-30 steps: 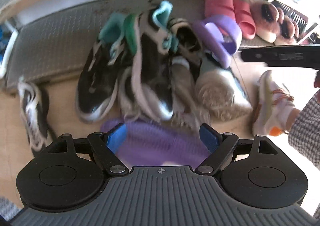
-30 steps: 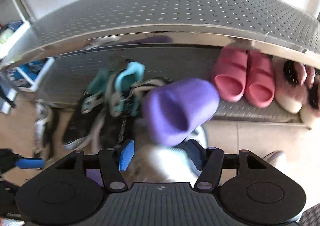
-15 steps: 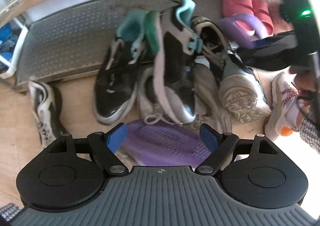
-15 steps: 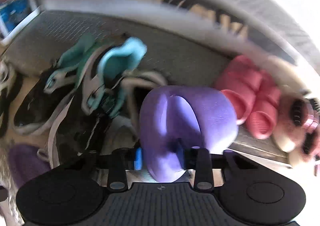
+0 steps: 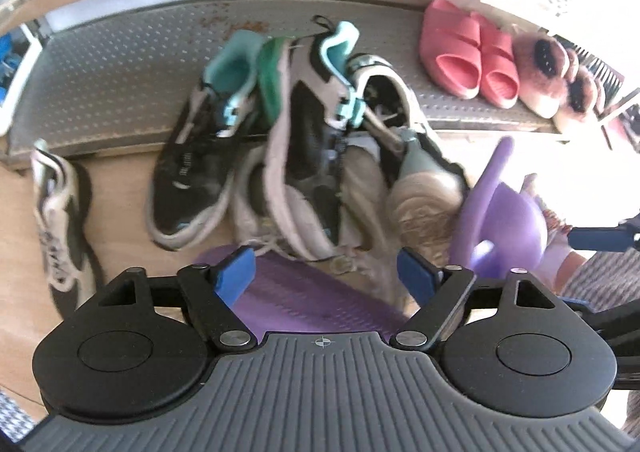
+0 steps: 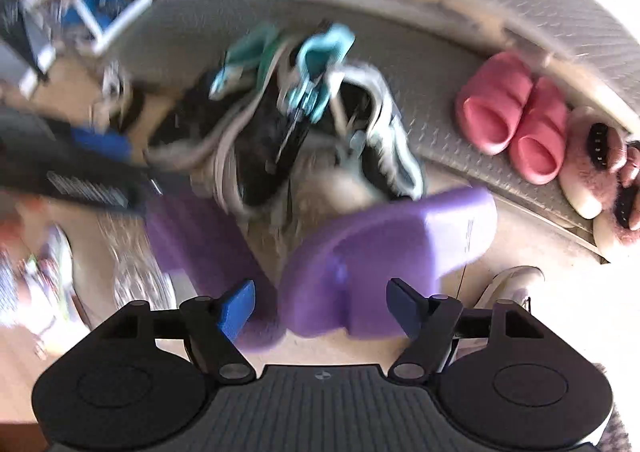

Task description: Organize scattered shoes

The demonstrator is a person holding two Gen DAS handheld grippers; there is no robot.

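The right gripper [image 6: 320, 304] has spread its fingers wide, releasing the purple slide [image 6: 384, 252] it pinched half a second ago; it now lies low centre, beside its mate [image 6: 200, 244] (the pair reunited). The left gripper [image 5: 326, 272] hangs wide, empty. The tangled sneaker pile [image 5: 288, 155] fills mid-frame, blocking the shelf [image 5: 120, 63]; pink slides [image 5: 468, 51] sit upper right.
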